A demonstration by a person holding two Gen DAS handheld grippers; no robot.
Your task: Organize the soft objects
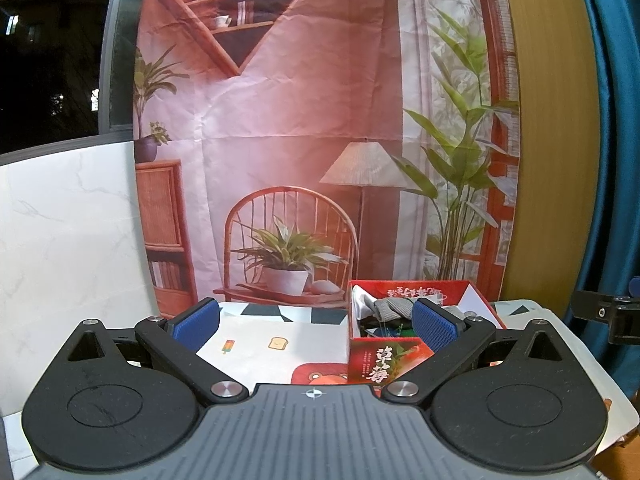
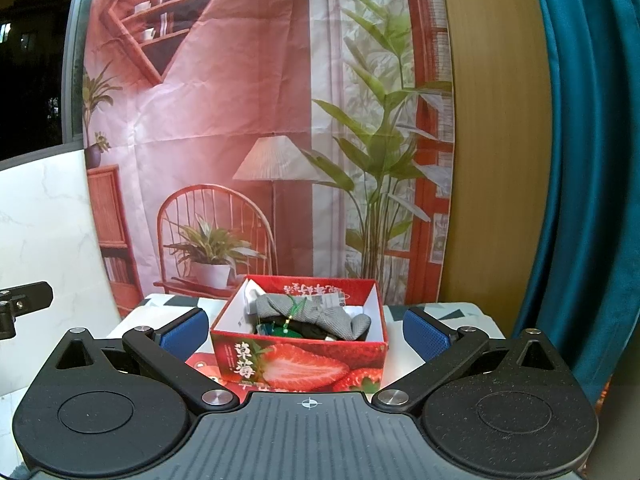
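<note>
A large printed backdrop (image 2: pixel 240 120) fills the rear of the room, showing a pink wall, wooden shelves, a wicker chair with a potted plant, a floor lamp and tall green leaves. To its right stands a yellow-brown panel (image 2: pixel 492 140), then a deep teal curtain (image 2: pixel 592 160). To the left are a white marble-patterned board (image 1: pixel 68 240) and, above it, a dark window (image 1: pixel 48 60) with a few distant lights.

In front of the backdrop is a table (image 1: pixel 280 344) covered with a pale cloth printed with small pictures: an ice lolly, a slice of toast, a red patch with a cartoon bear, and black and grey geometric shapes along the far edge.

On the table sits an open red cardboard box (image 2: pixel 300 364) printed with large strawberries and Chinese characters, white inside. It holds a loose pile of soft fabric items: a grey knitted sock (image 2: pixel 316 314) draped across the top, something white (image 2: pixel 251 298) at the back left corner, and dark and green cloth (image 2: pixel 292 330) beneath, too tangled to identify.

The right tongs (image 2: pixel 306 332) are spread wide and empty, their blue pads (image 2: pixel 182 334) on either side of the box, in front of it. The left tongs (image 1: pixel 316 324) are also wide open and empty; the box lies to their right, partly behind the right-hand pad (image 1: pixel 434 328).
</note>
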